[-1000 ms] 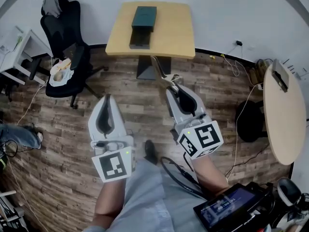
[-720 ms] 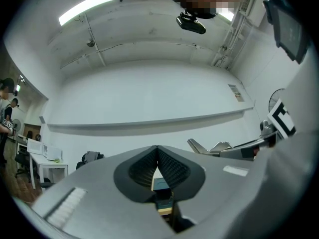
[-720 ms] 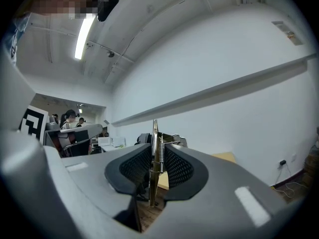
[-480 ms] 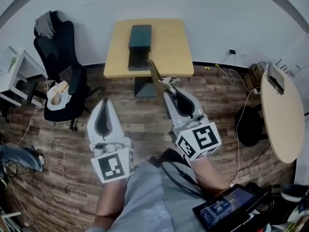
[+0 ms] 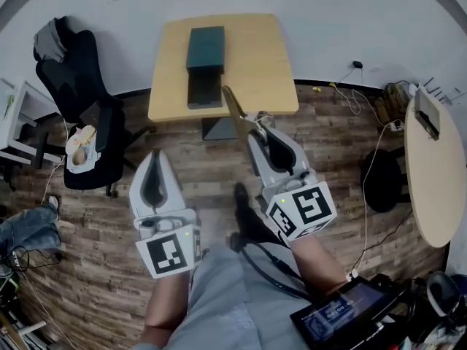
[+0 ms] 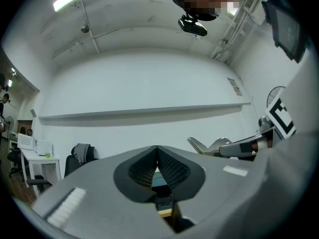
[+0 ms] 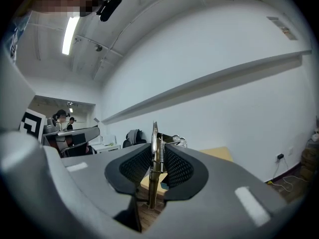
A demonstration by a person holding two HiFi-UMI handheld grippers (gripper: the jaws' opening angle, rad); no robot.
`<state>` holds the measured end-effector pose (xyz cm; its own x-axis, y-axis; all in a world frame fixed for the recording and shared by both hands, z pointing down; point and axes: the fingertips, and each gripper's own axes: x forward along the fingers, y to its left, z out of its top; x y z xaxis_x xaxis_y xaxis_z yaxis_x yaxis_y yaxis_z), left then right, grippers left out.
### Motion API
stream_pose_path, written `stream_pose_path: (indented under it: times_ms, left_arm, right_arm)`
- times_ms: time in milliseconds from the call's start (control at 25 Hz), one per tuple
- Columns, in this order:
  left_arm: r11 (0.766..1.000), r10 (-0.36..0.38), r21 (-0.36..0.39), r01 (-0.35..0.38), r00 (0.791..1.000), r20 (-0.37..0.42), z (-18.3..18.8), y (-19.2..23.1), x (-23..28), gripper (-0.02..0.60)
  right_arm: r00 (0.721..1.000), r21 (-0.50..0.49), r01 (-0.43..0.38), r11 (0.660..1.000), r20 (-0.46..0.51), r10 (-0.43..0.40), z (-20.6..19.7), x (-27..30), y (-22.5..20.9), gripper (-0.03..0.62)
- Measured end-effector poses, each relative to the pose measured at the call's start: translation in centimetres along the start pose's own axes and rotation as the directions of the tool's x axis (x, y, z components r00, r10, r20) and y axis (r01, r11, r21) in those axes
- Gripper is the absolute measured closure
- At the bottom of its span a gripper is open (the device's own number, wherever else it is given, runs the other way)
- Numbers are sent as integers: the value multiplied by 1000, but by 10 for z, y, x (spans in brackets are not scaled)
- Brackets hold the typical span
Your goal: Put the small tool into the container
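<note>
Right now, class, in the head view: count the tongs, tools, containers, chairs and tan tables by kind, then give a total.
Tongs: 2 (left tongs, right tongs)
Tool: 1
Container: 1
Chair: 1
Tan tables: 2 (square table, rounded table)
Total: 7

Head view looks steeply down; left gripper view and right gripper view look level. All three share the tabletop (image 5: 255, 57).
</note>
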<state>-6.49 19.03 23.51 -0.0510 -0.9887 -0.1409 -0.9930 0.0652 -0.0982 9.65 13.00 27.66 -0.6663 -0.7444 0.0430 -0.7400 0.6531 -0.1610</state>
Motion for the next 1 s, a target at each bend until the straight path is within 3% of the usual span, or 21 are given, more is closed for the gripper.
stream_pose_path:
  times_ms: [280, 600, 1000]
  left_arm:
    - [1000, -23, 12, 24, 999, -43, -28, 3, 99, 571]
    - [1000, -13, 15, 13, 999, -39, -35, 4, 200, 571]
    - [999, 10, 49, -11, 1000, 19, -12, 10, 258, 571]
  right_arm:
    - [999, 33, 5, 999, -43, -3, -8, 84, -58, 508]
    - [998, 41, -24, 999, -53, 26, 6, 167, -113, 508]
    - [998, 28, -59, 998, -16, 59, 37, 221, -140, 508]
